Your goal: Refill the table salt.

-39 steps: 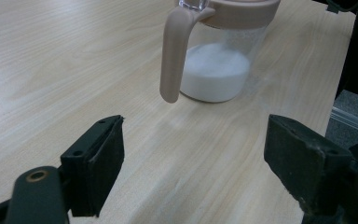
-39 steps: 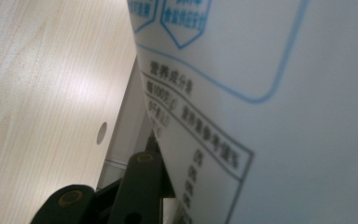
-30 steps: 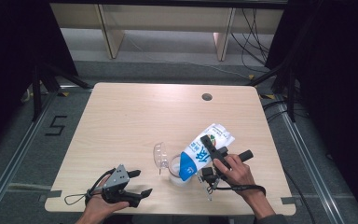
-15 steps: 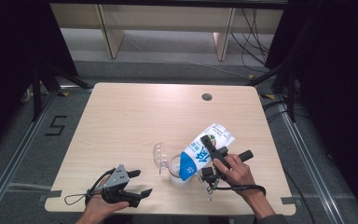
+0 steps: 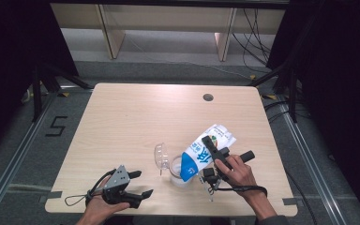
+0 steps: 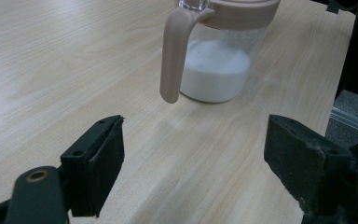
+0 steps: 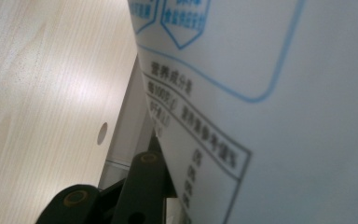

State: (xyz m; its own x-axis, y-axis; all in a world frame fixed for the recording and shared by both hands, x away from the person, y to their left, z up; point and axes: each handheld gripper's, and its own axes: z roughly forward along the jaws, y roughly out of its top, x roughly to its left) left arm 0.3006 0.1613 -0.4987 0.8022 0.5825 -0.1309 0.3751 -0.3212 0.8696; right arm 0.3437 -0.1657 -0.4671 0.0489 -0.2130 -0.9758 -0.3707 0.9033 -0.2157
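Pouring at table: right gripper (image 5: 214, 154) clamps milk carton (image 5: 205, 151), tipped spout-down over jug (image 6: 216, 51), part-filled w/ milk. Left gripper (image 5: 139, 183) wide, empty, near front edge. Tip: pour slow, spout over jug mouth, grip firm.

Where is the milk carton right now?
In the high view the carton is right of centre near the table's front edge, held tilted by the right gripper with its lower end over the jug.
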